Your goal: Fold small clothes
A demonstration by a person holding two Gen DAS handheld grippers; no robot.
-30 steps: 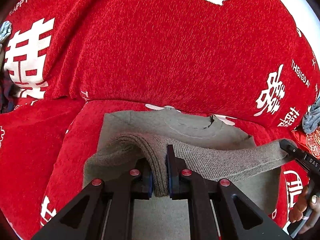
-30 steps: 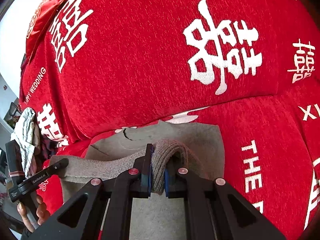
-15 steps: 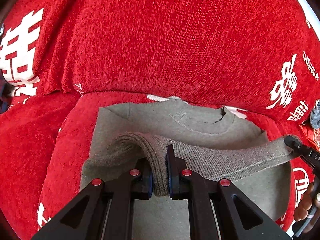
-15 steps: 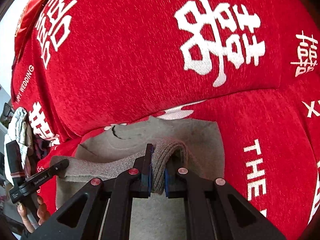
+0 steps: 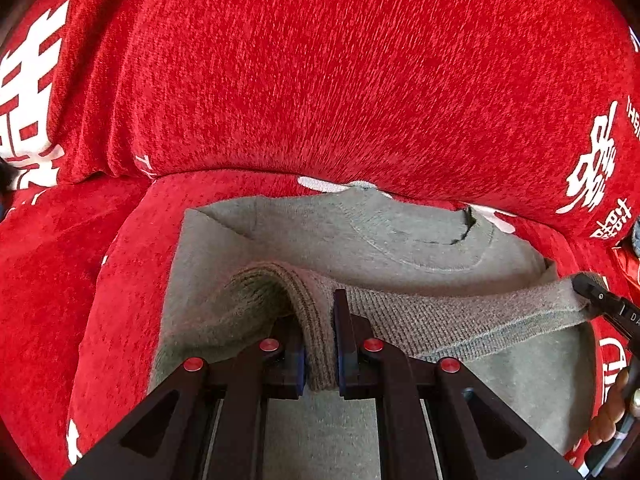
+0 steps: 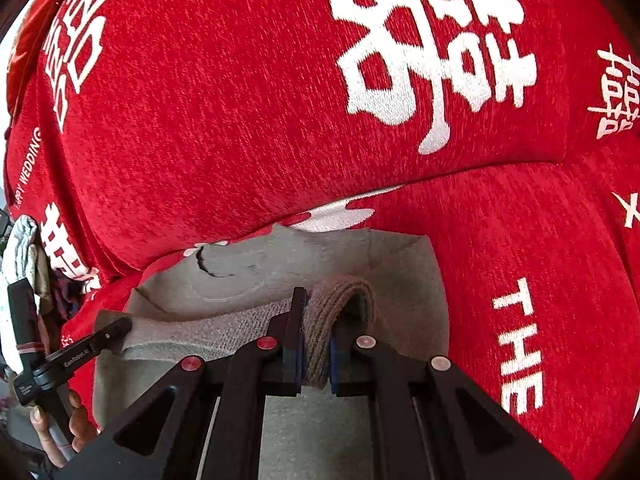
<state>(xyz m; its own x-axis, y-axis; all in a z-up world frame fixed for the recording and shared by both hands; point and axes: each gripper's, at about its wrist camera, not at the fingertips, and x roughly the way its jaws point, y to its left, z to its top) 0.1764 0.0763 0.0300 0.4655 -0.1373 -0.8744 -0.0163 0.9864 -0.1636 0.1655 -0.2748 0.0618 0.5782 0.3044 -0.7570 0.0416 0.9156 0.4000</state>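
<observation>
A small grey knit sweater point(image 5: 360, 236) lies on a red sofa seat, its neckline toward the backrest. My left gripper point(image 5: 320, 344) is shut on the ribbed hem point(image 5: 316, 320) at the sweater's left corner. My right gripper point(image 6: 316, 344) is shut on the hem point(image 6: 332, 304) at the right corner. The hem stretches taut between the two grippers, held above the sweater's upper half point(image 6: 256, 264). Each view also shows the other gripper: the right gripper's tip point(image 5: 600, 300) at the far right, the left gripper's tip point(image 6: 112, 330) at the far left.
The red sofa cover with white characters fills both views: backrest point(image 5: 340, 80) behind, seat point(image 6: 520, 264) beside the sweater. A pile of other clothes point(image 6: 28, 256) sits at the sofa's left end. A person's hand point(image 6: 60, 420) holds the left gripper's handle.
Both grippers have sunk and gone forward toward the backrest, carrying the hem over the sweater's upper half. The neckline now looks nearer to the held hem. Both grips are unchanged.
</observation>
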